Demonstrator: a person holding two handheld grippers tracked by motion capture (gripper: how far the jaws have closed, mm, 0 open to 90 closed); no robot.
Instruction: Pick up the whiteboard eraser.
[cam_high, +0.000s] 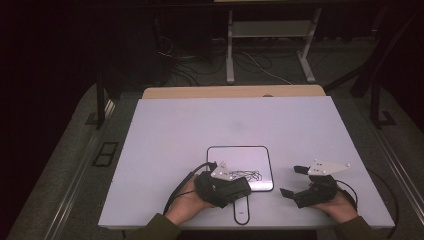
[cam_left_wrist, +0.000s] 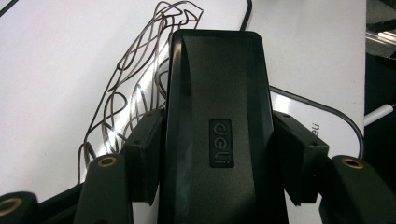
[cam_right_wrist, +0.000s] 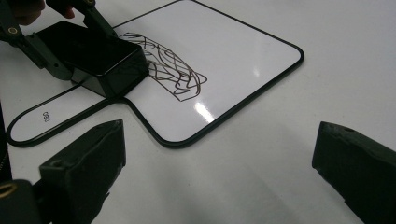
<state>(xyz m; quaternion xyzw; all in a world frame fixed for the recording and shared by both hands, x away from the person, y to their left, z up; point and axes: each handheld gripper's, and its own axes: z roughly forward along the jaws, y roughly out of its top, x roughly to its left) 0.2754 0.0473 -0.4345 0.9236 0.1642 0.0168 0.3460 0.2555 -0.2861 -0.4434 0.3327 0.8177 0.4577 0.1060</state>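
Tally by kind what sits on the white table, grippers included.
Handled whiteboard with a scribble: 1, whiteboard
Black eraser, clamped in the left gripper: 1, eraser
Handheld grippers: 2, left gripper, right gripper with jaws spread and nothing between them
Total: 4

Far half of table (cam_high: 235, 120) open, 12 o'clock side bare. Whiteboard (cam_high: 260, 155) lies flat near edge, low obstacle. Eraser (cam_right_wrist: 93, 53) with left gripper (cam_high: 235, 186) clamped on it blocks board's 7 o'clock corner. Right gripper (cam_high: 294, 181), jaws wide, occupies 4 o'clock; open tabletop between it and board.
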